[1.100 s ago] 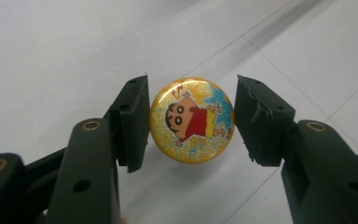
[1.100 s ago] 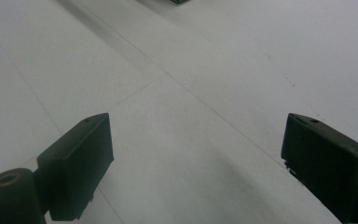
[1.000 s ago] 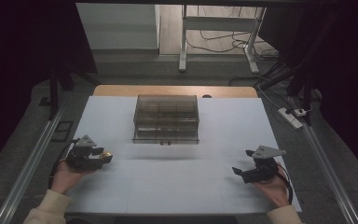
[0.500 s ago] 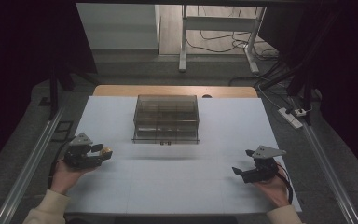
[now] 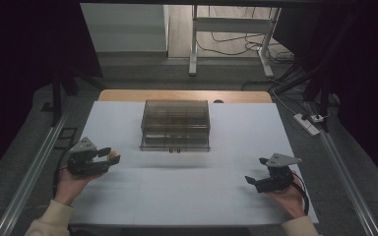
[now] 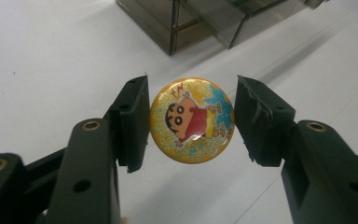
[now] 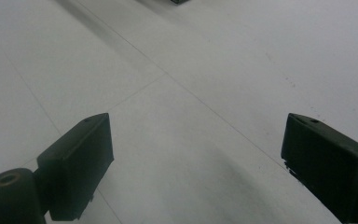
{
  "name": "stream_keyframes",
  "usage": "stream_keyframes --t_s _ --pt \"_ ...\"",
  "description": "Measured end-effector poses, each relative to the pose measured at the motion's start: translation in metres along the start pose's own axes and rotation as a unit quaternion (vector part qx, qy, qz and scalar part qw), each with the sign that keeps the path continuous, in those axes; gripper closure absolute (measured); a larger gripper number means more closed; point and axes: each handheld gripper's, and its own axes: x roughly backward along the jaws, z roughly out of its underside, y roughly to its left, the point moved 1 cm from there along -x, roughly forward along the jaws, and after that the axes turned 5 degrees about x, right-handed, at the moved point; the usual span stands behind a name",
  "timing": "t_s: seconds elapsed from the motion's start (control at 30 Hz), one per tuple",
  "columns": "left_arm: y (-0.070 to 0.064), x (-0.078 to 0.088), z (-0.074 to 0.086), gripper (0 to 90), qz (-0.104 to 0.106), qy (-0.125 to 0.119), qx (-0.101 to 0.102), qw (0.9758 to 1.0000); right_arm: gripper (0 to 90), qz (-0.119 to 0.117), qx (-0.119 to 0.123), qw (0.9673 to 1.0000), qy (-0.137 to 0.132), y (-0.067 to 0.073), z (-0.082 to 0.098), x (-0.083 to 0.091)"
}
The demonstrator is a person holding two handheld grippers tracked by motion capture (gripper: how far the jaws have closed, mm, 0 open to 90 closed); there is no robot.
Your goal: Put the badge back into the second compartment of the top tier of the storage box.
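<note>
**Badge lifted, box ahead**

Our left hand-held gripper point(image 5: 109, 155) has drifted slightly left of the smoky plastic box point(image 5: 175, 125) on the desk point(image 5: 187, 196), clamped on the round cartoon badge point(image 6: 192, 120). Our right hand-held gripper point(image 5: 256, 179) waits open, empty. Stowing comes next, we judge.
</note>
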Motion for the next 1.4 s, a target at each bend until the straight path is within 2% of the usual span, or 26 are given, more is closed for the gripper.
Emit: stream_keyframes --t_s 0.77,1.13,1.4 --pt "-0.01 -0.004 -0.016 46.9 0.013 -0.028 -0.006 0.9995 8.4 0.001 0.0 1.0 -0.001 0.0 0.0 0.0" --pt "-0.018 -0.012 -0.029 46.9 0.023 -0.03 -0.019 0.9991 8.4 0.002 0.001 1.0 -0.001 0.001 0.0 -0.001" --pt "-0.023 -0.02 -0.036 46.8 0.032 -0.022 -0.026 0.9989 8.4 0.002 0.001 1.0 -0.002 0.001 0.0 -0.001"
